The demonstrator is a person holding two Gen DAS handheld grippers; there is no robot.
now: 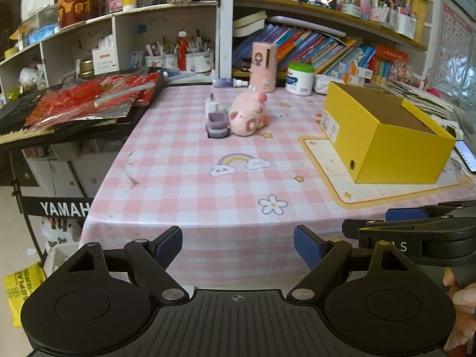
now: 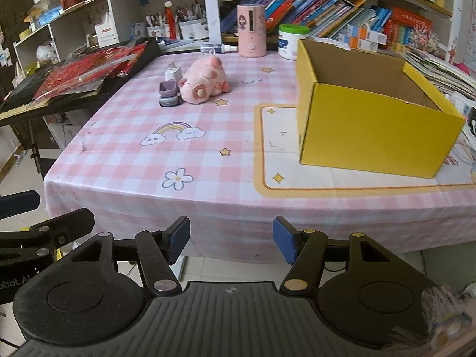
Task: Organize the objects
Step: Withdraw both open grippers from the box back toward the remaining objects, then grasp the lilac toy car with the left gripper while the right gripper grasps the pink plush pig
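A pink plush pig (image 1: 247, 116) (image 2: 204, 81) lies on the pink checked tablecloth (image 1: 208, 184) (image 2: 125, 160). A small purple-and-grey toy car (image 1: 218, 125) (image 2: 170, 93) stands at its left, with a white charger plug (image 1: 211, 105) (image 2: 173, 73) behind it. An open yellow cardboard box (image 1: 386, 136) (image 2: 374, 122) stands on the right; what shows of its inside is bare. My left gripper (image 1: 238, 245) is open and empty, before the table's front edge. My right gripper (image 2: 231, 238) is open and empty too, beside the left one.
A pink humidifier (image 1: 264, 67) (image 2: 250, 31), a white jar with a green lid (image 1: 300, 78) (image 2: 291, 41) and a small bottle (image 1: 229, 82) stand along the table's back. A keyboard with red packets on it (image 1: 89, 101) (image 2: 80, 74) adjoins the left side. Crowded shelves behind. A phone (image 1: 467, 156) lies at the right.
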